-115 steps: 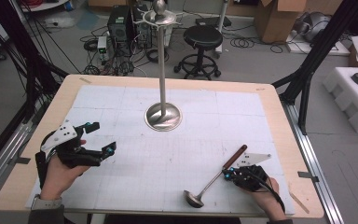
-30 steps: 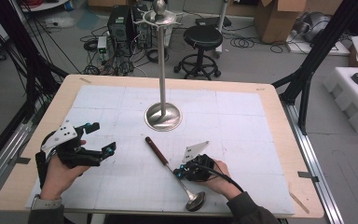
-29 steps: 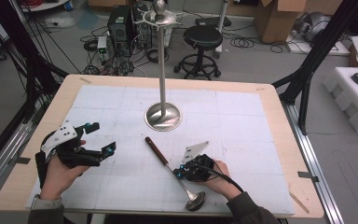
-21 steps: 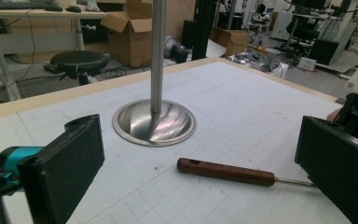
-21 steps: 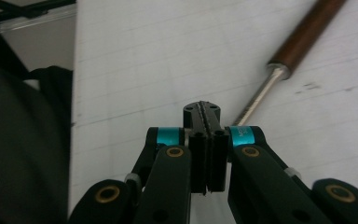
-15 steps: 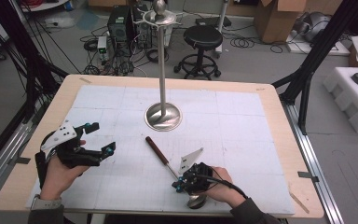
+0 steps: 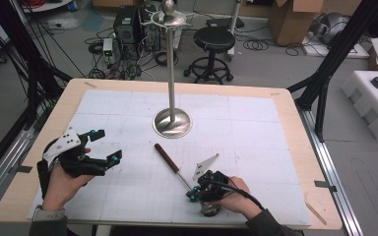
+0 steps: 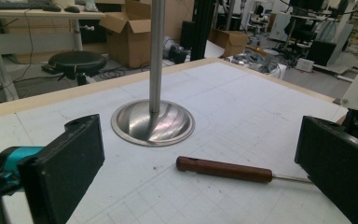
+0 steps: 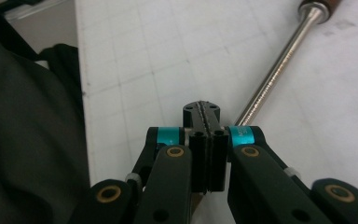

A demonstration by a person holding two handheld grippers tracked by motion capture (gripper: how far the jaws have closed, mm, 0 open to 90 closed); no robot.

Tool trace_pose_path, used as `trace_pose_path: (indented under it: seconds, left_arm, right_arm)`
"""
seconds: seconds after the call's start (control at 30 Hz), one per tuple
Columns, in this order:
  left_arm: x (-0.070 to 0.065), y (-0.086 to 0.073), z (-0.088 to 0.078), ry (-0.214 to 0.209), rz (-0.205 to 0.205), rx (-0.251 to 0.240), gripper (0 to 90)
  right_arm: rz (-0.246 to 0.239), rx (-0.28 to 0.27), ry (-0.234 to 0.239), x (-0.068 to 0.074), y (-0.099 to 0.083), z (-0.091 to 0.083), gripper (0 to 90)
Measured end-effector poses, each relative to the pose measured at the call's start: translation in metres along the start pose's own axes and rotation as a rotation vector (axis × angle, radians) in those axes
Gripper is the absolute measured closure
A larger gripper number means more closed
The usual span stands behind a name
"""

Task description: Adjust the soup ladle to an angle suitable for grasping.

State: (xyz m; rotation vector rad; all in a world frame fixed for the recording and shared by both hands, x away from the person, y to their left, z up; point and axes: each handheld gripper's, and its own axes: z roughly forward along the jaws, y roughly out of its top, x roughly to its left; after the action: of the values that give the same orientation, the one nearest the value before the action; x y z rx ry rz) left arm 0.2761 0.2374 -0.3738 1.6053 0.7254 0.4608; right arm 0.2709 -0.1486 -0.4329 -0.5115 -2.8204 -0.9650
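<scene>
— Your right gripper (image 9: 206, 122): jaws pressed together, the ladle (image 7: 177, 169) shaft passing just beside them. Gripped? Can't tell.
— From above, your right hand (image 7: 229, 194) covers its bowl at the table's (image 7: 285, 105) near edge.
— Your left gripper (image 7: 106, 146)?
— Jaws wide, empty; its view shows the wooden handle lying before the stand (image 8: 153, 120).

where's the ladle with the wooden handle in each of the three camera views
High view: the ladle lies low centre, slanting toward the right gripper.
Left gripper view: lower middle, its handle level.
Right gripper view: upper right, its shaft.
Shared landmark: the wooden handle.
</scene>
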Motion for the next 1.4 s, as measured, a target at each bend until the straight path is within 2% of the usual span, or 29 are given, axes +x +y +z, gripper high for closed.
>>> trace_pose_path:
  seconds: [0.13, 0.3, 0.5, 0.63, 0.73, 0.83, 0.9, 1.03, 1.2, 1.3, 1.4]
  left_arm:
    - [0.000, 0.000, 0.000, 0.005, -0.001, 0.002, 1.8]
    - [0.000, 0.000, 0.001, 0.004, 0.001, 0.004, 1.8]
    - [0.000, 0.000, 0.000, 0.005, 0.001, 0.003, 1.8]
    - [0.000, 0.000, 0.000, 0.007, 0.000, 0.004, 1.8]
    - [0.000, -0.001, 0.001, 0.007, 0.002, 0.009, 1.8]
    - [0.000, -0.001, 0.002, 0.008, 0.002, 0.012, 1.8]
    - [-0.001, -0.001, 0.002, 0.010, 0.009, 0.015, 1.8]
    - [0.000, -0.002, 0.003, 0.021, 0.018, 0.027, 1.8]
    - [0.000, -0.003, 0.003, 0.027, 0.024, 0.039, 1.8]
    - [0.001, -0.002, 0.002, 0.027, 0.025, 0.032, 1.8]
    - [0.002, -0.002, 0.000, 0.030, 0.020, 0.023, 1.8]
  right_arm:
    - [-0.003, 0.020, -0.035, -0.006, -0.005, -0.008, 90.0]
    - [-0.007, 0.052, -0.049, -0.017, -0.007, -0.017, 90.0]
    - [0.000, 0.060, -0.047, -0.031, -0.010, -0.023, 90.0]
    - [-0.015, 0.064, -0.041, -0.031, -0.008, -0.023, 90.0]
    - [-0.005, 0.000, -0.017, -0.030, -0.003, -0.029, 90.0]
    - [-0.019, -0.010, -0.065, -0.032, 0.008, -0.031, 90.0]
    - [-0.015, -0.020, -0.086, -0.037, 0.014, -0.030, 90.0]
    - [-0.014, -0.005, -0.117, -0.050, 0.026, -0.026, 90.0]
    - [0.009, -0.018, -0.110, -0.066, 0.034, -0.016, 90.0]
    - [0.000, 0.015, -0.122, -0.069, 0.037, -0.007, 90.0]
    - [-0.013, 0.040, -0.113, -0.070, 0.038, 0.001, 89.9]
